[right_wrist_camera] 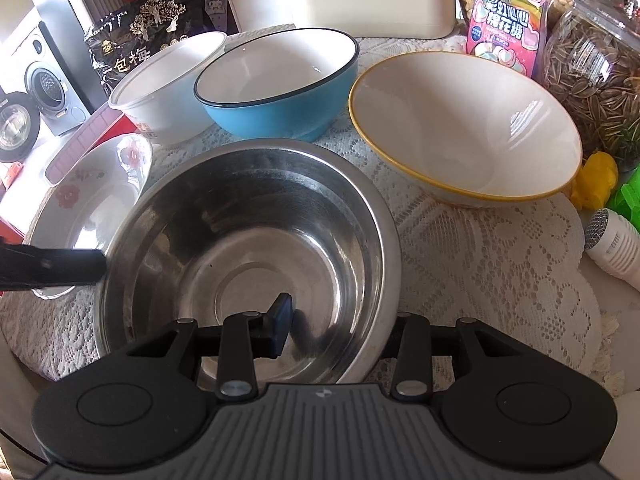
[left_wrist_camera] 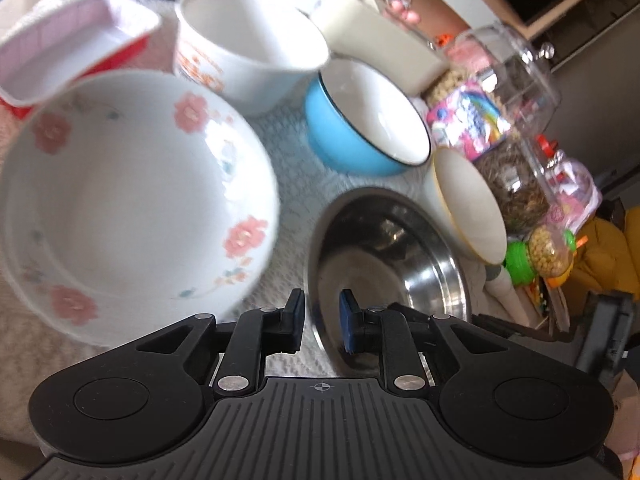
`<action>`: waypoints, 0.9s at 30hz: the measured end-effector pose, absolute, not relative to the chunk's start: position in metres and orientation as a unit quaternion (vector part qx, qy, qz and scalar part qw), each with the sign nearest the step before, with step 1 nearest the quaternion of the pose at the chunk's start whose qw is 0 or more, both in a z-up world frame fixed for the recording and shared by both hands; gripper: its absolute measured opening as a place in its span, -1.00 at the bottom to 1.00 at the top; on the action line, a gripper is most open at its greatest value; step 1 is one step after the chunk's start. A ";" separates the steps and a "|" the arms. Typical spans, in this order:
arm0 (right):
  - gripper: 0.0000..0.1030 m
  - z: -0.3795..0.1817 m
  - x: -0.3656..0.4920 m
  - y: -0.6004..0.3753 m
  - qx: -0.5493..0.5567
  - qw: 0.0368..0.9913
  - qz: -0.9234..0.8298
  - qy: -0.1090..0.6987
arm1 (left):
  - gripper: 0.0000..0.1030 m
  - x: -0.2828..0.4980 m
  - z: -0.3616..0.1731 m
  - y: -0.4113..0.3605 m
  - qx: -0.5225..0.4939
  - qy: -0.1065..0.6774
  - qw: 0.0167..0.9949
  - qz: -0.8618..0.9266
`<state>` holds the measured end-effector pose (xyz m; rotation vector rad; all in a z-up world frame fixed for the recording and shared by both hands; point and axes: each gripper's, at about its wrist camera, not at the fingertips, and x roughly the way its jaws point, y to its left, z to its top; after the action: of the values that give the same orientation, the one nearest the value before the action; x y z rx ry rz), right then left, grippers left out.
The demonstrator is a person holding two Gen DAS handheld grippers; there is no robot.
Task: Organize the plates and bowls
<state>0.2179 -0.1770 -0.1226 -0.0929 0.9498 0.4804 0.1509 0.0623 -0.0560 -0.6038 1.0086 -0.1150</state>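
A steel bowl [left_wrist_camera: 384, 264] [right_wrist_camera: 248, 248] stands on the lace cloth nearest me. My left gripper [left_wrist_camera: 320, 314] straddles its left rim, one finger outside and one inside, with a sliver of cloth showing beside the rim; it is open. Its outer finger [right_wrist_camera: 80, 266] shows in the right wrist view. My right gripper [right_wrist_camera: 340, 316] straddles the near right rim, open, with the left pad inside and the right finger hidden under the rim. Around the steel bowl are a floral bowl [left_wrist_camera: 128, 200] [right_wrist_camera: 92, 192], a blue bowl [left_wrist_camera: 360, 120] [right_wrist_camera: 276, 92], a yellow-rimmed white bowl [left_wrist_camera: 468, 208] [right_wrist_camera: 464, 128] and an orange-printed white bowl [left_wrist_camera: 248, 48] [right_wrist_camera: 160, 92].
A red and pink tray [left_wrist_camera: 72, 48] lies behind the floral bowl. A cream box [right_wrist_camera: 376, 0], a pink sweets pack [right_wrist_camera: 504, 24] and a jar of seeds [right_wrist_camera: 592, 80] line the back right. A white microphone [right_wrist_camera: 612, 240] lies at the right edge and a black snack bag [right_wrist_camera: 132, 36] at the back left.
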 end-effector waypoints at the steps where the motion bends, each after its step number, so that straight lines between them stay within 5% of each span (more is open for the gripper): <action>1: -0.25 -0.123 0.218 -0.177 -0.045 0.860 0.229 0.453 | -0.49 0.154 -0.059 0.058 -0.280 0.477 0.831 -0.054; 9: -0.24 -0.117 0.214 -0.172 -0.047 0.867 0.218 0.446 | -0.47 0.155 -0.056 0.043 -0.231 0.452 0.861 -0.043; 19: -0.23 -0.077 0.184 -0.102 -0.099 0.886 0.265 0.368 | -0.46 0.100 -0.010 0.112 -0.249 0.352 0.902 0.019; 27: -0.23 -0.083 0.175 -0.010 -0.128 0.856 0.328 0.379 | -0.46 0.076 -0.031 0.190 -0.298 0.345 0.884 0.104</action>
<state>0.1752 -0.0097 -0.0832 -0.2691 0.7968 0.6885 0.0758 0.1896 -0.0306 -0.6206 0.7170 0.2155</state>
